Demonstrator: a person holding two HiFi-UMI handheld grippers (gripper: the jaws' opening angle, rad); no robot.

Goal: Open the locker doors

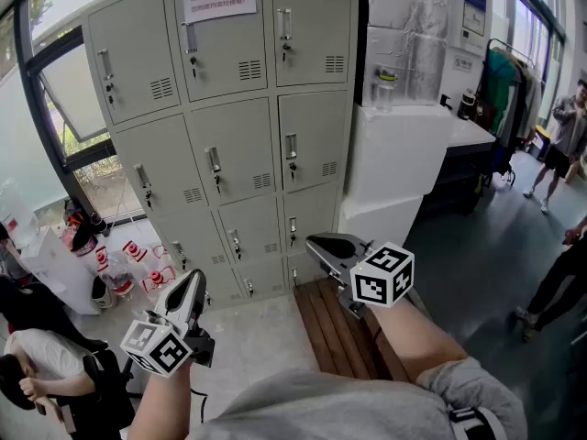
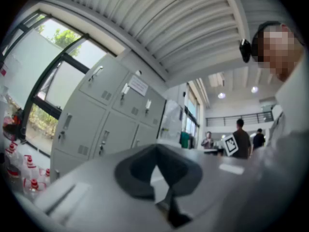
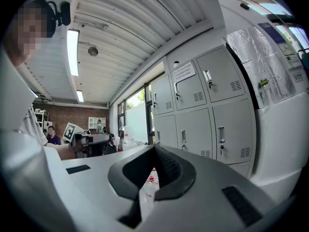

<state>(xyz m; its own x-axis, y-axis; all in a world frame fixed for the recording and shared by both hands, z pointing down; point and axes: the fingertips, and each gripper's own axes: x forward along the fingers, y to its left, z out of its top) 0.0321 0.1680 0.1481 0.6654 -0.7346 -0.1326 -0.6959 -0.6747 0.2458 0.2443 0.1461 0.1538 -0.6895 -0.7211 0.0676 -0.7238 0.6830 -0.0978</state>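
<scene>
1. The lockers (image 1: 234,154) stand ahead beside the window, every door shut and no handle touched.
2. The left gripper (image 1: 192,282) and right gripper (image 1: 319,242) have their jaws pressed together and empty. Both are held roughly level, well short of the doors, apparently lining up before a first handle is chosen.

The person wears a grey top (image 1: 321,411) with a loose short sleeve (image 1: 463,379), and black headgear (image 3: 59,12) made up of a band with a small boxy unit on it. The left gripper (image 1: 194,276) and right gripper (image 1: 314,242) look alike: smooth light-grey shells tapering to a point, lined inside with dark pads (image 3: 169,170) that are ribbed on the right one. Each carries a white cube (image 1: 382,276) printed with black square markers, and a black bracket (image 1: 200,346) sits beside the left one's.
</scene>
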